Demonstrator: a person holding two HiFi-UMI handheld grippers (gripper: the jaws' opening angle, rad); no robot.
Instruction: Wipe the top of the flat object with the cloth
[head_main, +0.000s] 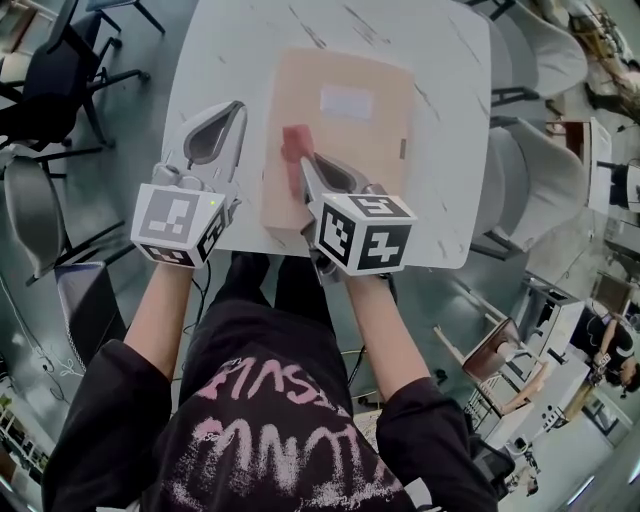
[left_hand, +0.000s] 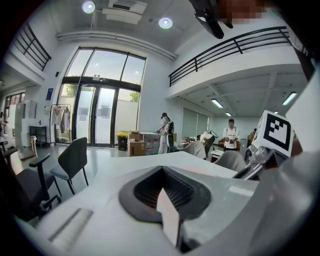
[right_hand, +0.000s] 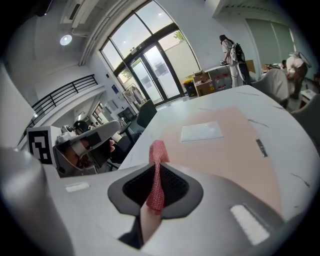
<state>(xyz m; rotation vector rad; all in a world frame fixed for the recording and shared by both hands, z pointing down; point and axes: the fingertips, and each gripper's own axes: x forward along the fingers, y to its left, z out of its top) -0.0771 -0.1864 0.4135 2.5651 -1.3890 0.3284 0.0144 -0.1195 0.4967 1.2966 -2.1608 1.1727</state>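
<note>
white table (head_main: 200, 60), cloth (head_main: 296, 141) in right claw (head_main: 303, 162)

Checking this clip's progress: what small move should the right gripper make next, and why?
Probably drag the cloth forward across the flat tan object: the right gripper holds it over the near-left part, most of the top lies ahead.

Both forearms out front (marker cubes up); L tool (head_main: 232, 112) jaws seem together, R tool (head_main: 305, 165) pinching cloth (head_main: 295, 138).

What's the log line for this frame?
task: wipe | right claw: shut on cloth, over folder left edge | left claw: shut, empty, over table | cloth-folder contact: unclear
</note>
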